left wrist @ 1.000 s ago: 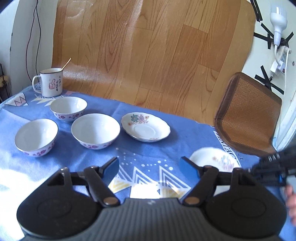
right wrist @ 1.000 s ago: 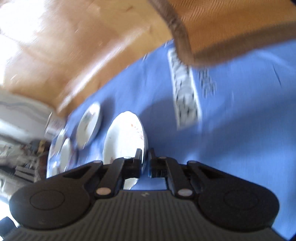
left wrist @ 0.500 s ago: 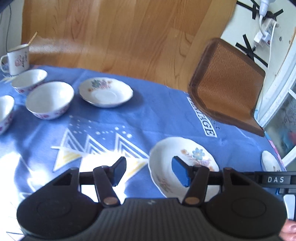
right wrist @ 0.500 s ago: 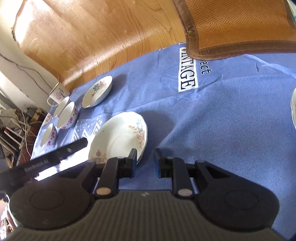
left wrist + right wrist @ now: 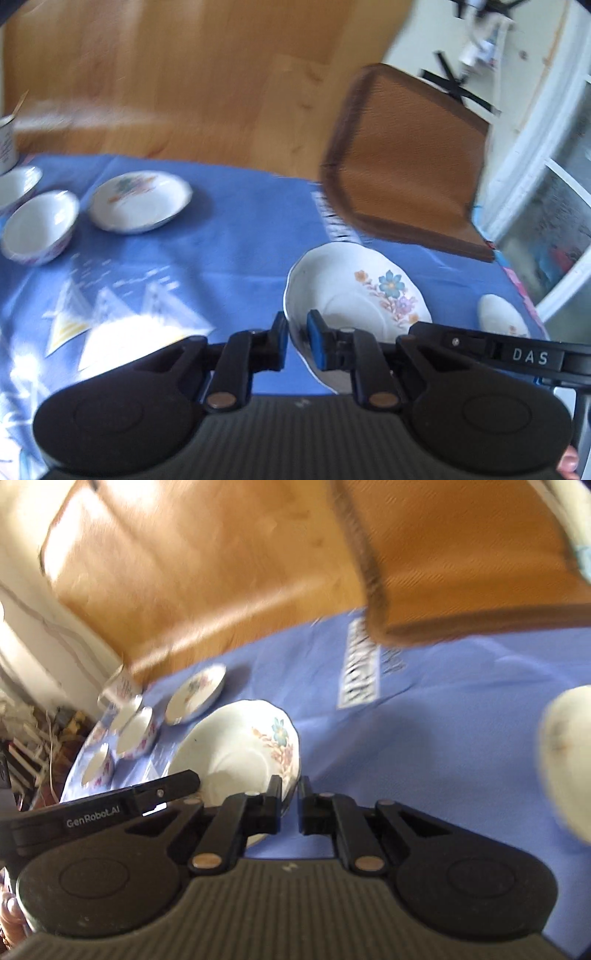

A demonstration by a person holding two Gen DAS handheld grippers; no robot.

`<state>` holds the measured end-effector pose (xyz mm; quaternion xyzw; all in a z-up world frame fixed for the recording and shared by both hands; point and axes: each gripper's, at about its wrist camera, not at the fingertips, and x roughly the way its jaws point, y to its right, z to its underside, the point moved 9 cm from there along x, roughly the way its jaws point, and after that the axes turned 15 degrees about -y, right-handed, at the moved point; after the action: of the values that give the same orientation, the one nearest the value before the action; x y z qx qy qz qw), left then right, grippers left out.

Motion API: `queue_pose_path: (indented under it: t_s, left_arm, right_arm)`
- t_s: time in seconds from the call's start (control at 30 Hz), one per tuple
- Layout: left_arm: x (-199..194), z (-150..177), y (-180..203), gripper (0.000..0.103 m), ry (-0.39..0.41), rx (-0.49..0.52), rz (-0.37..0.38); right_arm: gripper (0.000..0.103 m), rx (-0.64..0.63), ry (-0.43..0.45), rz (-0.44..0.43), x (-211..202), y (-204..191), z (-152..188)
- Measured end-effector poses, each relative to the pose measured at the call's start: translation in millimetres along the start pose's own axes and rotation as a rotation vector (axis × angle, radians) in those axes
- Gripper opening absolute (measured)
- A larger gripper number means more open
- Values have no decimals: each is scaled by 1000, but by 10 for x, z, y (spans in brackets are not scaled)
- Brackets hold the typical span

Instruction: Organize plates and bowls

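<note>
Left gripper (image 5: 297, 338): its blue pads have just been closing and now pinch the near-left rim of the flowered plate (image 5: 369, 295).
Right gripper (image 5: 290, 803): its jaws have just drawn in again and clamp the same plate (image 5: 240, 753) at its opposite rim; the frame is smeared, so I judge from the narrow gap that the pads are truly on the china.
Plate's place: toward the near right part of the table (image 5: 229, 236), on the blue cloth, well apart from the other crockery.
Other crockery: a second flowered plate (image 5: 140, 201) lies toward the far left edge, with white bowls (image 5: 38, 227) just beside it and a mug (image 5: 120, 686) at the far left corner; a small dish (image 5: 502, 317) sits near the right edge.
Step in hand: lifting the gripped plate with both grippers, most likely to stack it on its twin.
Doing it well: raise both hands together and level, since uneven pull on a thin rim could twist it loose; carry it low over the cloth, clear the bowls, and set it down centred before either side lets go.
</note>
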<state>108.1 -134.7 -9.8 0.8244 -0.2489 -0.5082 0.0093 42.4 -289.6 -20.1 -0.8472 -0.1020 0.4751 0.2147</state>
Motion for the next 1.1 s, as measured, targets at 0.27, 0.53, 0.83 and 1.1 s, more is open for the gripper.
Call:
queue_pose_path:
  t_s: [0.27,0.53,0.83,1.1]
  left_arm:
    - [471,-152,1401,13,-54,208,96]
    - [1029,-123,1983,14,-156,252,100]
    - [825,-161,1906,33,-76,277,48]
    - [496,-230,1243,33,-11,196,-3]
  right_arm:
    - [11,162,124,147,-786,1042,57]
    - [11,278,102,202,-908,1748,158]
    - [23,201,246,307,-1136,1725,43]
    - [23,40,259,254,-922,1118,-177]
